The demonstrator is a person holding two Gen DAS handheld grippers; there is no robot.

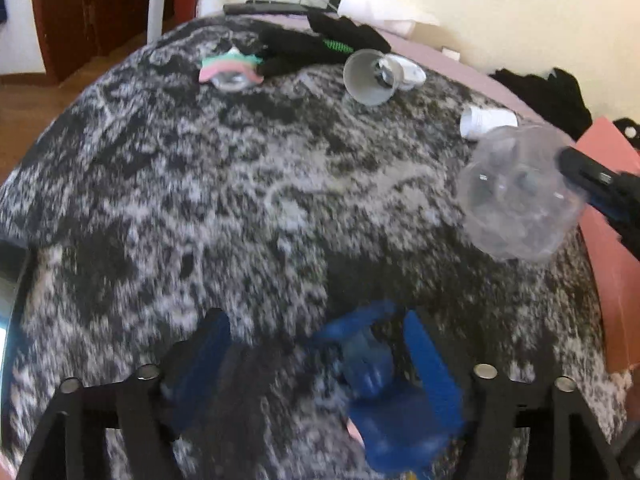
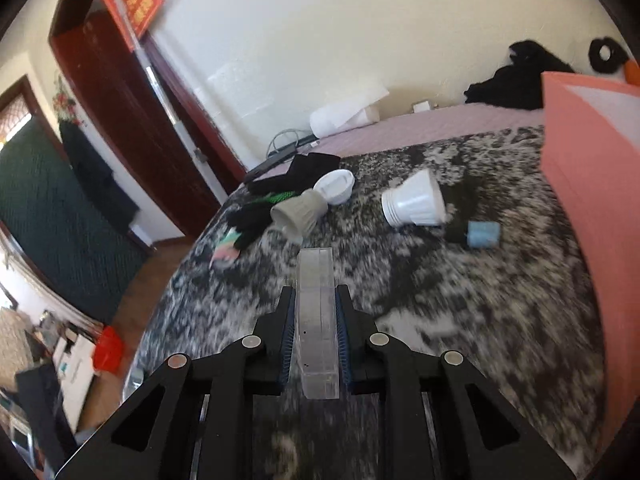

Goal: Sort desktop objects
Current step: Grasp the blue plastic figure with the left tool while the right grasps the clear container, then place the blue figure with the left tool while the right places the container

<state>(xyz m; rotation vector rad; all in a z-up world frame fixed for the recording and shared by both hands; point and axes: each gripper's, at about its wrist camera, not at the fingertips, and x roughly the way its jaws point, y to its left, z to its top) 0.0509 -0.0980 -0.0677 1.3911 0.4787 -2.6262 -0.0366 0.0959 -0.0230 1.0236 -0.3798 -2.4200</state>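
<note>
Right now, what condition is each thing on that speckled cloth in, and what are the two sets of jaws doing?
Clear round plastic container: clamped edge-on in the right gripper, off the cloth.
Left gripper: jaws apart, with a blurred blue object between them; grip unclear.
Grey ribbed cup: tipped on its side.
White ribbed cup: on its side.
Small white dish: tilted against the grey cup.
Black gloves: lying crumpled.

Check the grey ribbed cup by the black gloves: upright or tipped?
Tipped. The grey ribbed cup lies on its side on the mottled cloth, open mouth facing sideways; the left wrist view shows straight into it.
</note>
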